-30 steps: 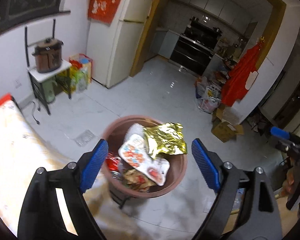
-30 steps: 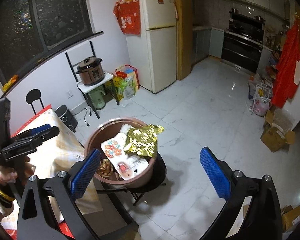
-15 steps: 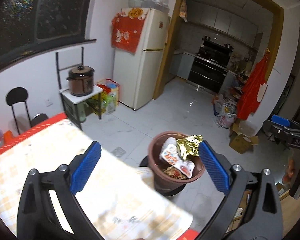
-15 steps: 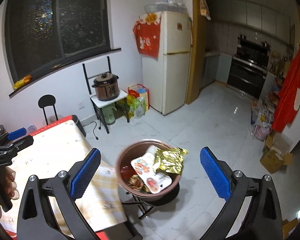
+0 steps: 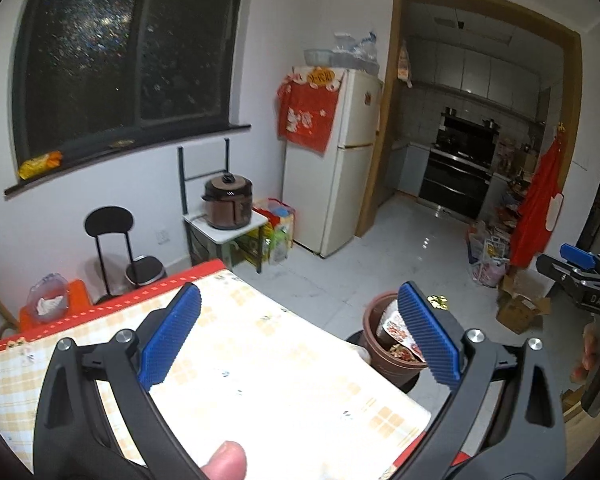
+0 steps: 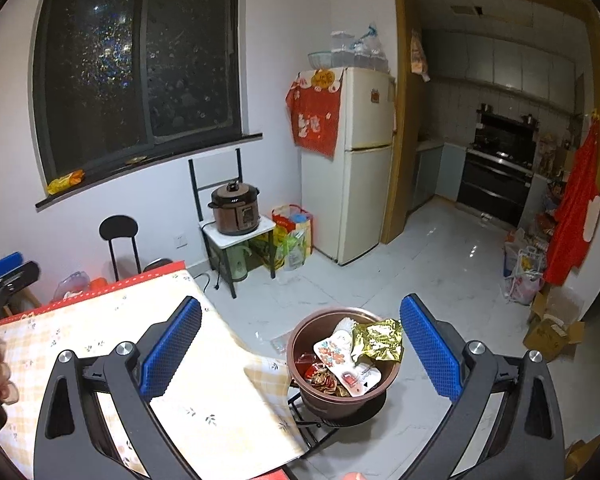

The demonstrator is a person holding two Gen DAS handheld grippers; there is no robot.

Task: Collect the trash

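Trash bin just off the table's edge — open floor beyond

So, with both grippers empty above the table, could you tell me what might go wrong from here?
1. The brown bin looks heaped: the gold foil wrapper and the white snack packet lie at rim level, so further trash may slide onto the floor.
2. The bin sits on a small black stand beside the table's corner; a knock could tip it.
3. The left gripper and the right gripper are both open and close together, so they could collide.
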